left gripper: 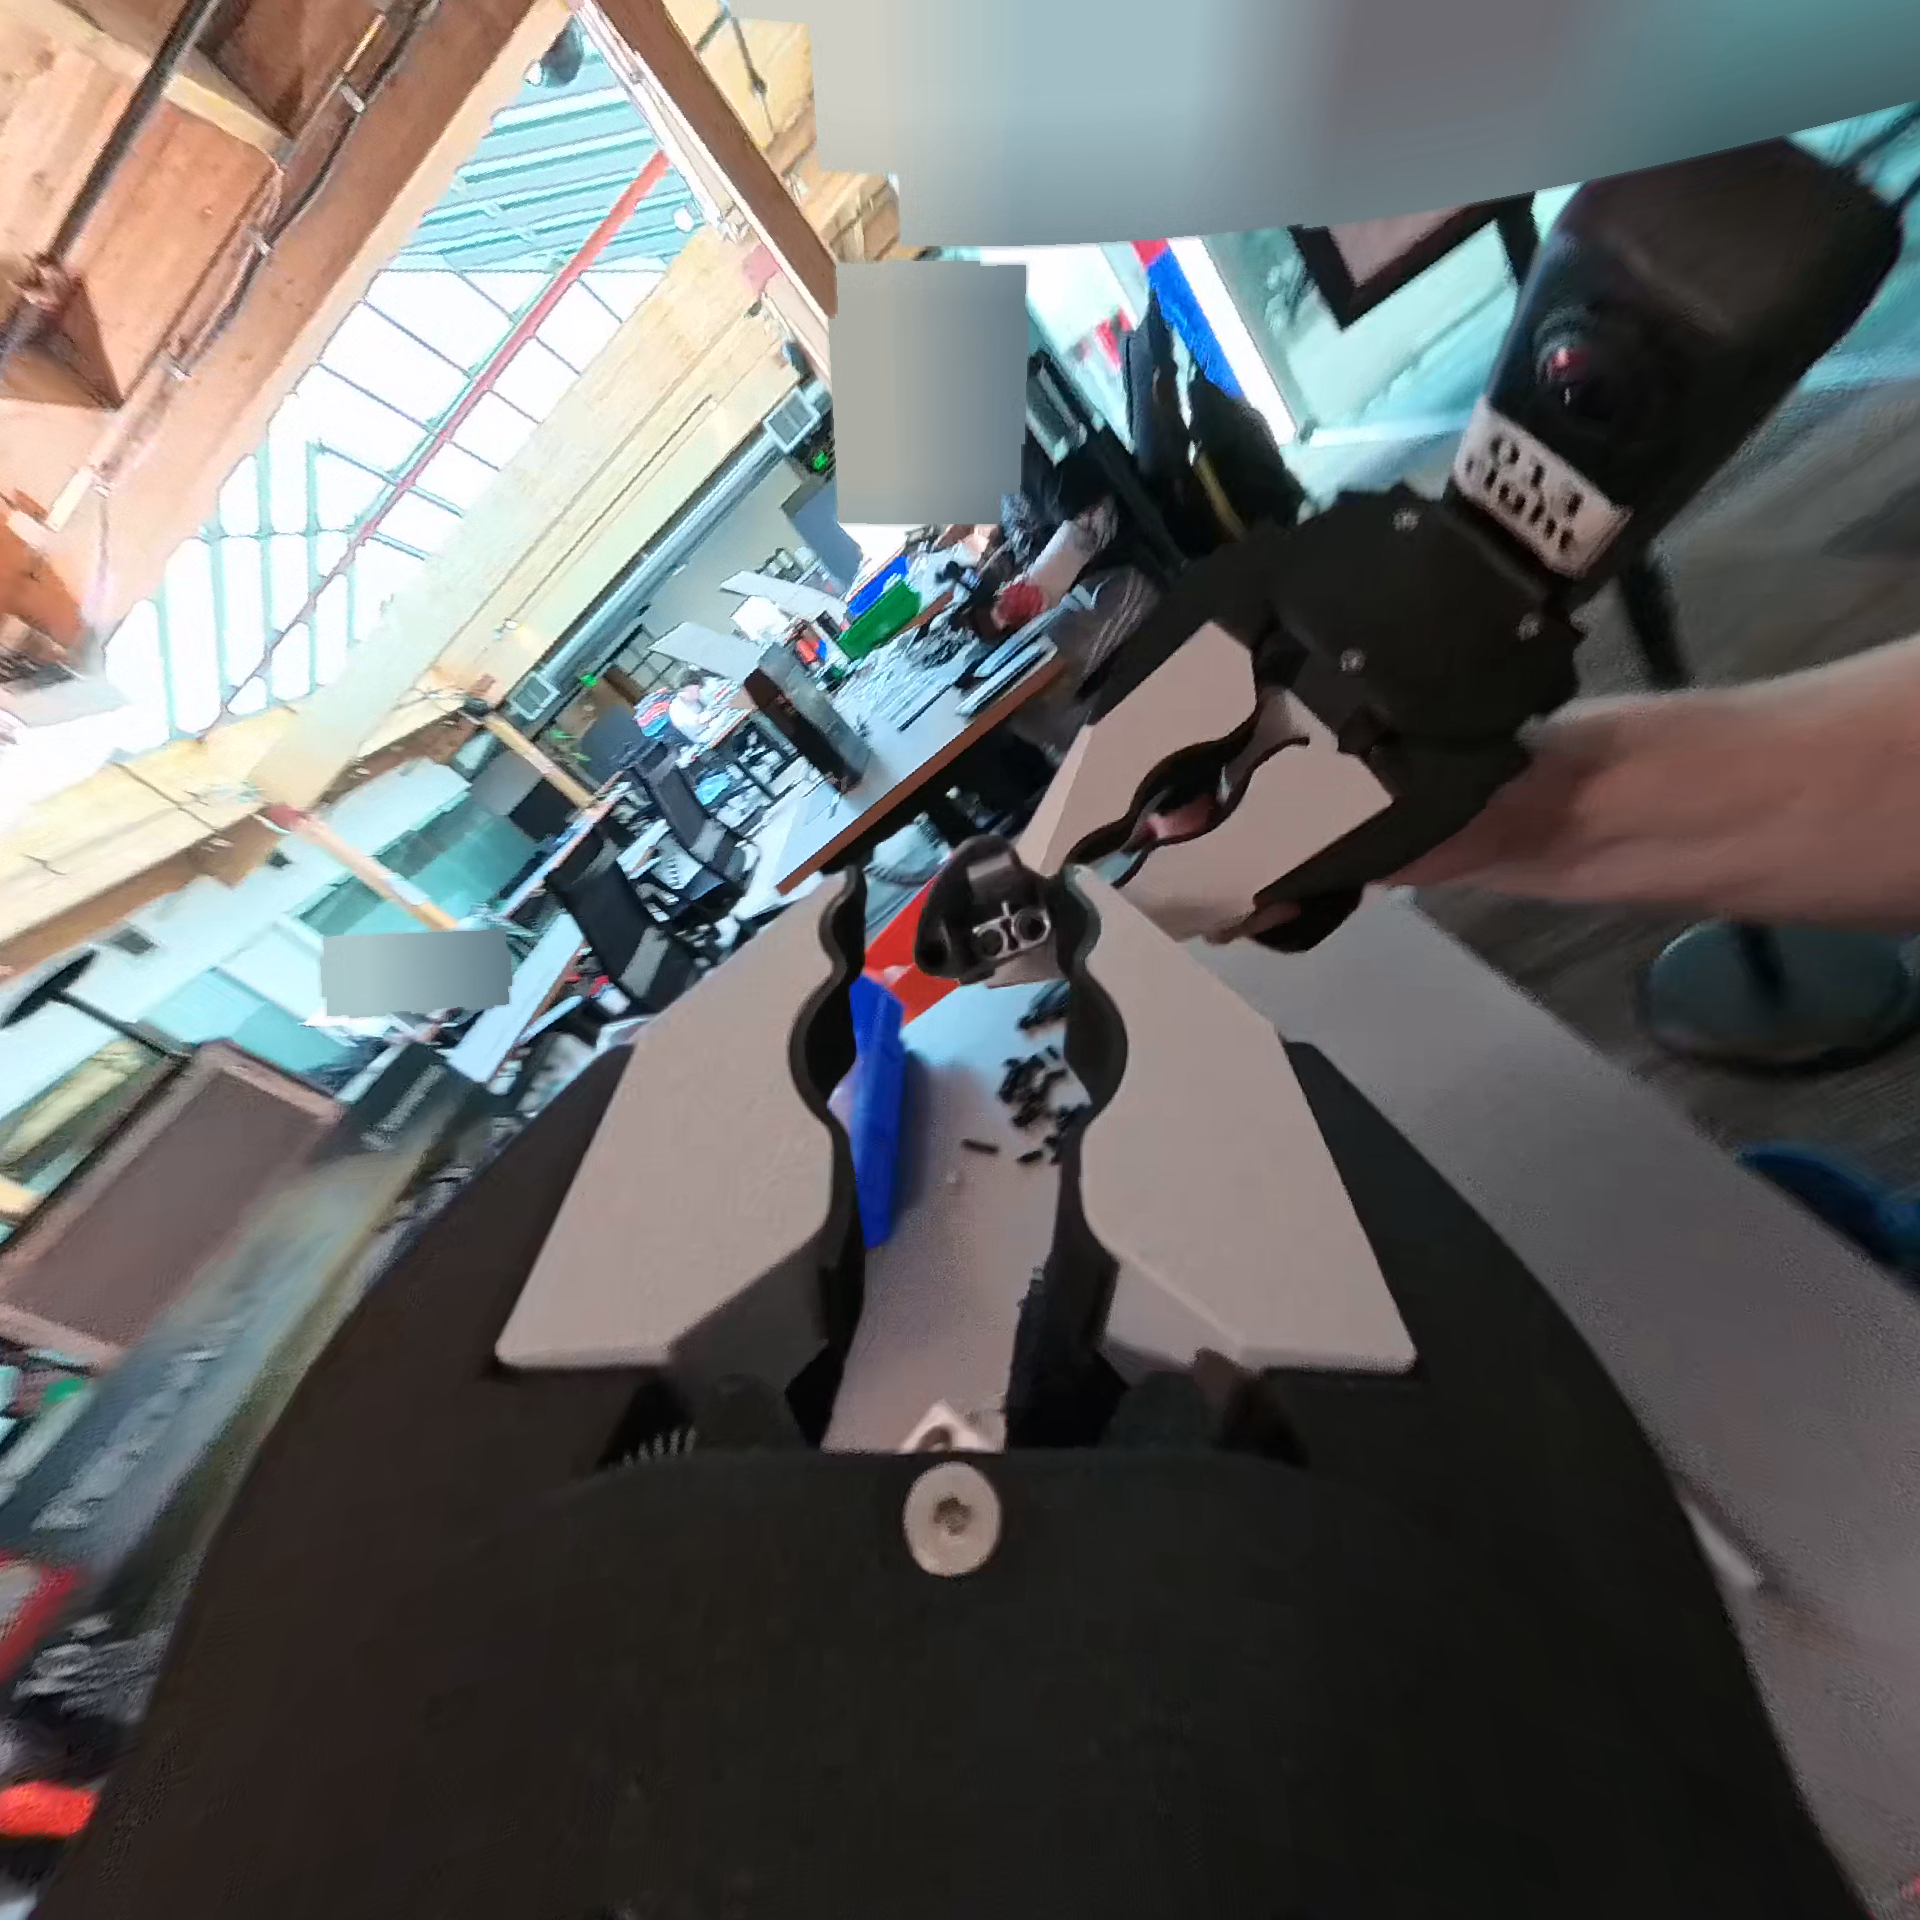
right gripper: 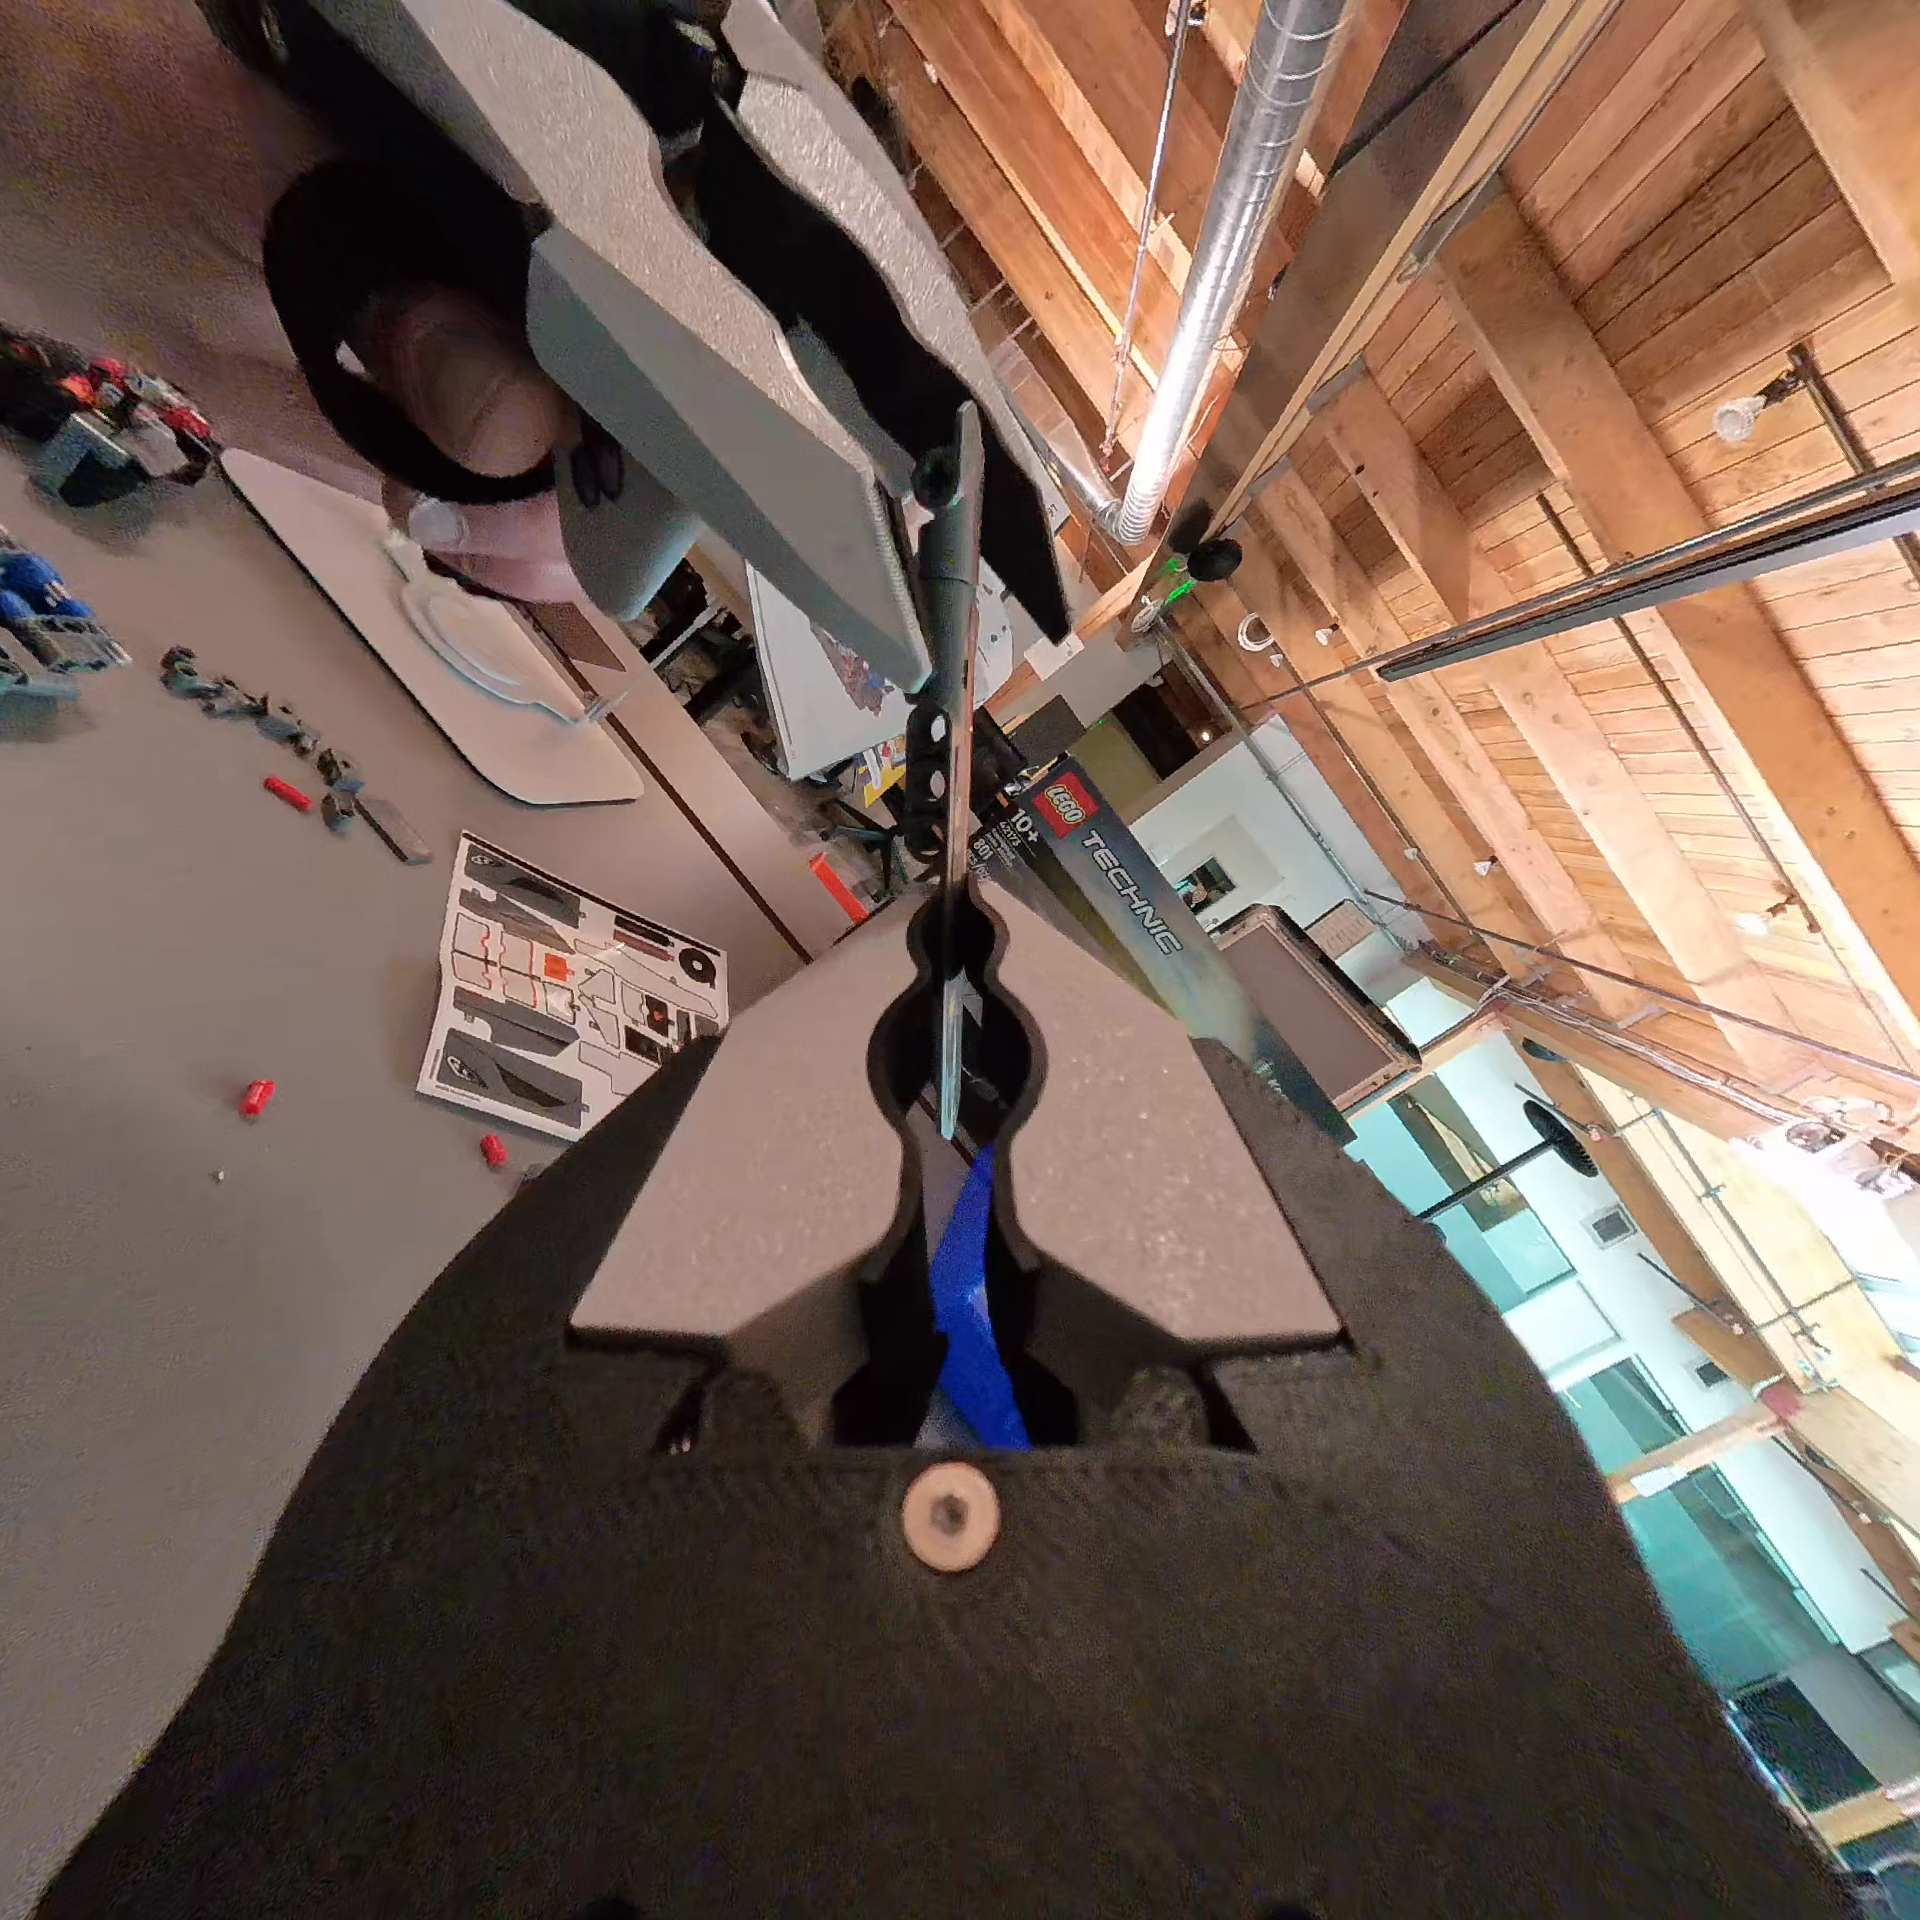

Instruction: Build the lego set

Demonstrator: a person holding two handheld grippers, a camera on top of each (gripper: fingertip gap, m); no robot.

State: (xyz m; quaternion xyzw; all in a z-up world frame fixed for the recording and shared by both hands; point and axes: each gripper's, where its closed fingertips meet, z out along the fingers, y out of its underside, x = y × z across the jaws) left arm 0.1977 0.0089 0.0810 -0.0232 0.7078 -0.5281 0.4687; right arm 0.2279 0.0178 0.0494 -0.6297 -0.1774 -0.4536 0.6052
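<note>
In the left wrist view a small black lego piece with a grey pin end [left gripper: 987, 920] sits between the fingertips of my left gripper [left gripper: 961, 904]. It lies against the right finger, with a gap to the left finger, so this gripper is open. My right gripper [right gripper: 956, 914] is shut on a thin flat strip [right gripper: 961, 727] seen edge-on. A black beam with holes [right gripper: 925, 758] lies along the strip, reaching up to my left gripper [right gripper: 971, 634]. The right gripper also shows in the left wrist view [left gripper: 1101, 862], its tips right beside the black piece.
A sticker sheet [right gripper: 571, 987] and the set's box [right gripper: 1122, 873] lie on the grey table [right gripper: 156, 987]. Loose grey pieces [right gripper: 260, 707] and red pins [right gripper: 286, 792] are scattered at left. A blue bin [left gripper: 878, 1112] and small black pins [left gripper: 1039, 1091] lie below. A hand [left gripper: 1714, 790] holds the right gripper. The left gripper's tips are roughly 5 centimetres from the right gripper's.
</note>
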